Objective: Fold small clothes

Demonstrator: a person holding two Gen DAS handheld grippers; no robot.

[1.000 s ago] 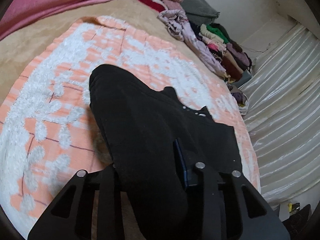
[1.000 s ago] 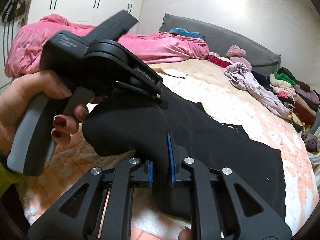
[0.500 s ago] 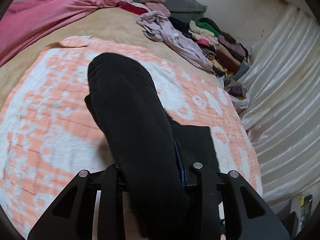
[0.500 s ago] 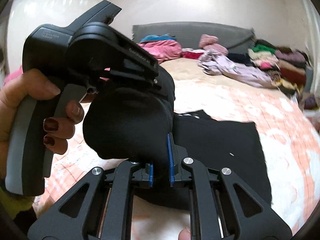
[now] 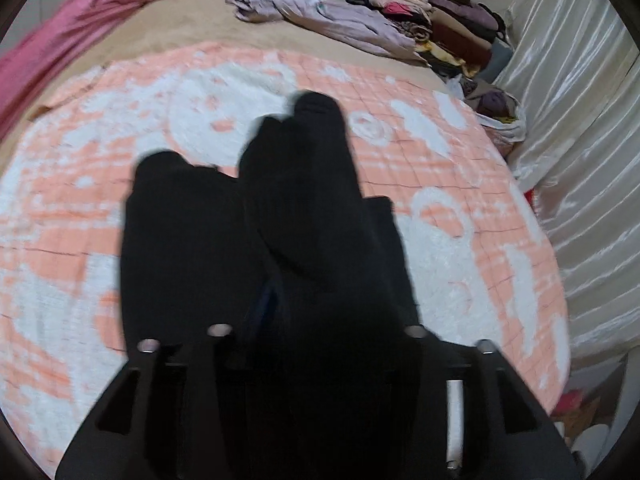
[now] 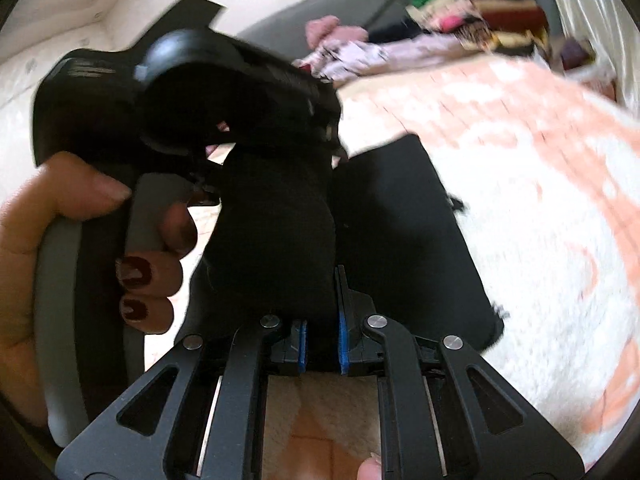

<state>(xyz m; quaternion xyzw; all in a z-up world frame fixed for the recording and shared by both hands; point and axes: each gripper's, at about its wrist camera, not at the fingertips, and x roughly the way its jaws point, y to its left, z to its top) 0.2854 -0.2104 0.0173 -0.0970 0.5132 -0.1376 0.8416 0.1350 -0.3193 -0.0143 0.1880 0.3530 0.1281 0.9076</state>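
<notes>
A black garment [image 5: 188, 248] hangs over the orange-and-white blanket [image 5: 460, 216]. My left gripper [image 5: 316, 320] is shut on a bunched fold of it, and the cloth covers the fingers. In the right wrist view my right gripper [image 6: 320, 344] is shut on another fold of the black garment [image 6: 276, 232], between its blue pads [image 6: 343, 344]. The left gripper's body, held in a hand with dark red nails, is close in front at the left. The rest of the garment lies on the blanket [image 6: 540, 220].
A pile of folded and loose clothes [image 5: 400, 12] lies along the far edge of the bed. A pink duvet [image 5: 80, 28] is at the far left. A pale curtain [image 5: 580, 160] hangs on the right. A grey cushion [image 6: 320, 16] stands behind.
Both grippers have swung to the right with the garment still held. The cloth now hangs in two lobes in front of the left gripper. The views are blurred by motion.
</notes>
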